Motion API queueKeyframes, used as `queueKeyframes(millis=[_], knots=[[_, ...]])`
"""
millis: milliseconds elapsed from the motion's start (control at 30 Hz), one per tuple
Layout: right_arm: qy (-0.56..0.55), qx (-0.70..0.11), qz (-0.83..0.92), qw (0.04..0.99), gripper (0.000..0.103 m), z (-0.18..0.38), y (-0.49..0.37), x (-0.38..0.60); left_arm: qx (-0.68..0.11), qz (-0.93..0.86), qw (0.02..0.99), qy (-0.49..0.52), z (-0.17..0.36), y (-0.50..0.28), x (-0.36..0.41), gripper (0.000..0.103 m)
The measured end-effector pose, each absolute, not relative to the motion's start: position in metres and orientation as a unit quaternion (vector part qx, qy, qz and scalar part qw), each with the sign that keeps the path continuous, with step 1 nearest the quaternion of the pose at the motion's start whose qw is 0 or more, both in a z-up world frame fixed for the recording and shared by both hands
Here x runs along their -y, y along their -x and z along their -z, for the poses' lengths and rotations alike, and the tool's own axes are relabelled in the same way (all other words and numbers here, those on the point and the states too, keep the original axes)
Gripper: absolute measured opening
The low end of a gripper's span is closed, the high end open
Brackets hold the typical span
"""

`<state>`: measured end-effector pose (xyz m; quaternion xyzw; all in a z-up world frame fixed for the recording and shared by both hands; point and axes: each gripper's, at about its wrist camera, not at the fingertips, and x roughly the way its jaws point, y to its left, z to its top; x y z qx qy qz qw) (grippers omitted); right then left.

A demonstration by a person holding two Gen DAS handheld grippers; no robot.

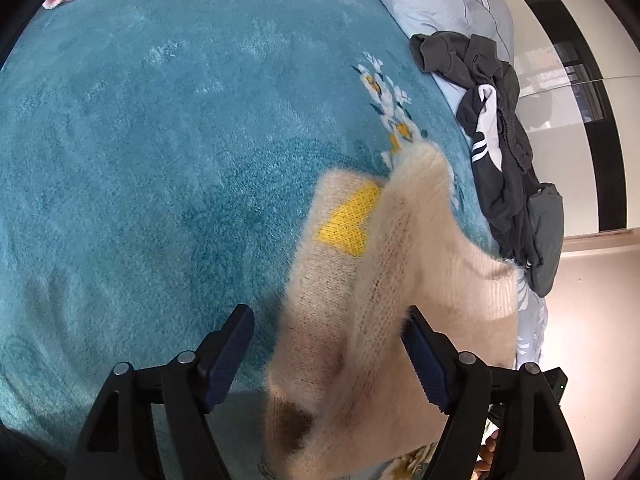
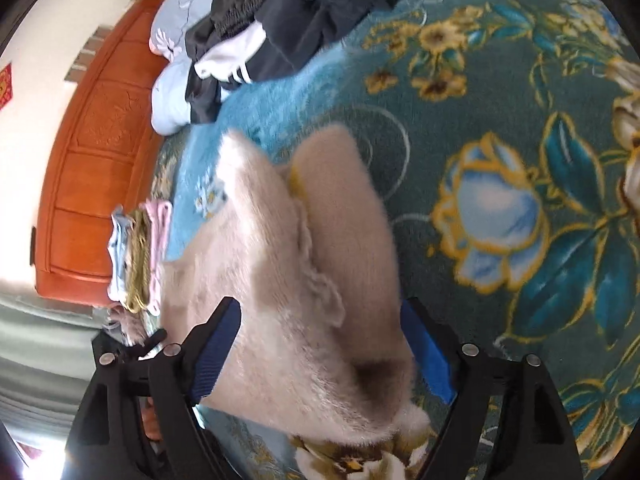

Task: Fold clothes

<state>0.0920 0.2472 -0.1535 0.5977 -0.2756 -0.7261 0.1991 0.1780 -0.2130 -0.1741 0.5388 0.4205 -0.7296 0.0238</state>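
Cream sweater (image 1: pixel 400 280) blurred, lower edge cut off

Left tool (image 1: pixel 328 330): two black plastic arms with triangular cut-outs, silver round pivot screws, dark navy ribbed pads (image 1: pixel 224 360). Right tool (image 2: pixel 320 322): same black frame and silver screws, brighter blue ribbed pads (image 2: pixel 426 354).

No legible text, labels or nos. in either view; red wall sign (image 2: pixel 5 85) unreadable.
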Motion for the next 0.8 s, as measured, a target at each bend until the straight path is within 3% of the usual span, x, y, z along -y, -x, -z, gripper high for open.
queueKeyframes(millis=[400, 800], knots=[[-0.598, 0.254, 0.729, 0.218, 0.086, 0.169, -0.049, -0.222, -0.453, 0.724, -0.037, -0.519, 0.191, -0.148, 0.222, 0.082], [-0.596, 0.293, 0.708, 0.241, 0.086, 0.174, -0.051, -0.223, -0.49, 0.676, -0.097, -0.541, 0.201, -0.147, 0.228, 0.081]])
